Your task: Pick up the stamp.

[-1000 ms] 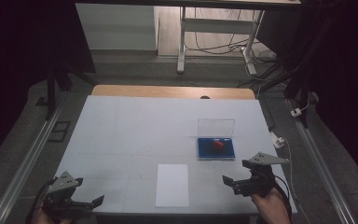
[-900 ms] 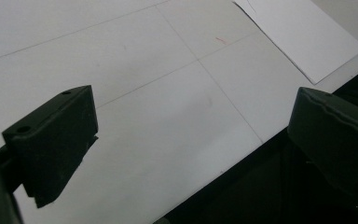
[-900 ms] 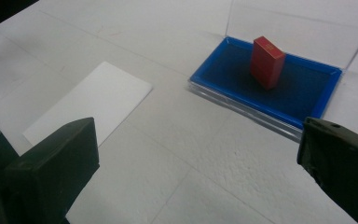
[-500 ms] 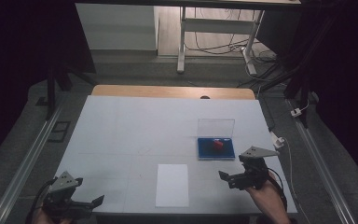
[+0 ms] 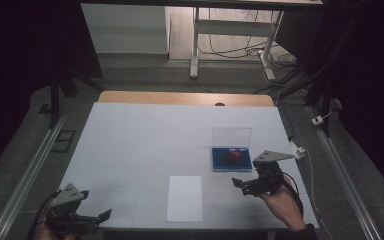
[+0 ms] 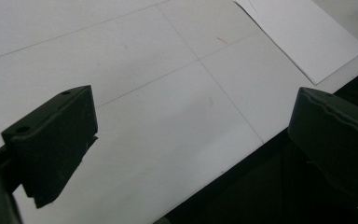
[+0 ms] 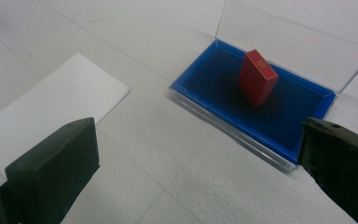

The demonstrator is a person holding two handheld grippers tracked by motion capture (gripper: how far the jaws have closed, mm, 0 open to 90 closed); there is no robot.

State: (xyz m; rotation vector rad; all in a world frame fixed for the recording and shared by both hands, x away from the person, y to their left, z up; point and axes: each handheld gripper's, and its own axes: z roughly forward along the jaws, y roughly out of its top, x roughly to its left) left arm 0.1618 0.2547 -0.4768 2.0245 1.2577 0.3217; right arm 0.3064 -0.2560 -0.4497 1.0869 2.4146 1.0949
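A small red block (image 7: 257, 78) stands tilted on the blue pad of an open clear case (image 7: 307, 105), whose lid (image 5: 231, 136) is raised behind it; in the high view the red block (image 5: 234, 155) and case (image 5: 220, 163) lie right of the table's middle. My right gripper (image 5: 243, 184) hovers just in front of the case, open and empty, jaws wide apart in the right gripper view (image 7: 196, 154). A white sheet of paper (image 5: 185, 198) lies near the front edge. My left gripper (image 5: 92, 219) is open at the front left corner, empty in the left gripper view (image 6: 186, 135).
The white table (image 5: 145, 140) has a wooden strip (image 5: 180, 98) along its far edge. A white cable and plug (image 5: 298, 149) lie at the right edge by the case. Metal rails (image 5: 25, 175) run along both sides below the table.
My right gripper has moved forward and slightly left, closer to the blue case. The left gripper has stayed put.
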